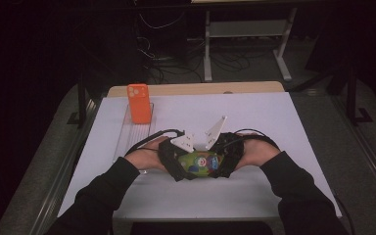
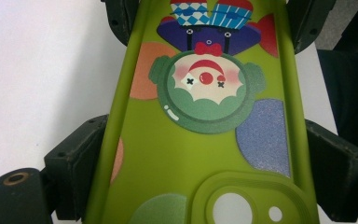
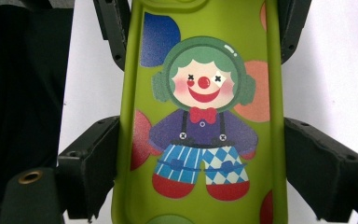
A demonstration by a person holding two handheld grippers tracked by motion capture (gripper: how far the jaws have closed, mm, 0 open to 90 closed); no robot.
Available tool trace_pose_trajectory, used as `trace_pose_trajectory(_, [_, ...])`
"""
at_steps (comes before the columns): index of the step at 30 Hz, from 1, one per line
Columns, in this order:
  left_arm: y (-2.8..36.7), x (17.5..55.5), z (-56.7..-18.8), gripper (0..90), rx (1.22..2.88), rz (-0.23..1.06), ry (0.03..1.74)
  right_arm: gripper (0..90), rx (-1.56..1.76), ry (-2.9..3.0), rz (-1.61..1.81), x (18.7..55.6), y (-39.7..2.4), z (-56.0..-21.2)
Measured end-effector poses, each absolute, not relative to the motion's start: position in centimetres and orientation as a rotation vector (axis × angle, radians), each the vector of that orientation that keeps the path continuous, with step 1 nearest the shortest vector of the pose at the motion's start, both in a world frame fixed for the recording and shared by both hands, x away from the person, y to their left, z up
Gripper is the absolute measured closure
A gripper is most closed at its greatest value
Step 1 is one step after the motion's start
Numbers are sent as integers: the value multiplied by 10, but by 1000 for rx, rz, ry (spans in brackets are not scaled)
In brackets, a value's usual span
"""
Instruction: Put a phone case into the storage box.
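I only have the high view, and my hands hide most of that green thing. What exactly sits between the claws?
Observer: A green phone case printed with a clown in blue trousers and a red bow tie; the right gripper view looks straight down on the print.
Operator: Which end has the camera hole?
Observer: The end by the left claw. The left gripper view shows the camera cutout right at its jaws.
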State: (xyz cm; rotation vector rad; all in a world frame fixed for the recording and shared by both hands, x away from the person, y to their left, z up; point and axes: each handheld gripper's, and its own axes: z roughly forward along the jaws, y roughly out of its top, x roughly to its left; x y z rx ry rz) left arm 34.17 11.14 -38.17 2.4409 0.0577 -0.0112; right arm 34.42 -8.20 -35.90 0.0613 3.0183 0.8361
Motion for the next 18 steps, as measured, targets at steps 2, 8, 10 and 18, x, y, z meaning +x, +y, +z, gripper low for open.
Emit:
trace_pose_trajectory(2, [112,342,-381,120,2442,-15,49,150,57,3022,837,344,-82,-359])
trace_pose_trajectory(8, [110,342,-383,139,2437,-42,55,132,55,3022,855,344,-84,-359])
trace_pose_trajectory(10, [110,341,-384,145,2439,-31,60,88,79,3025,855,343,-85,-360])
trace_pose_trajectory(18, [110,335,-390,148,2469,27,166,0,236,2956,955,346,-101,-365])
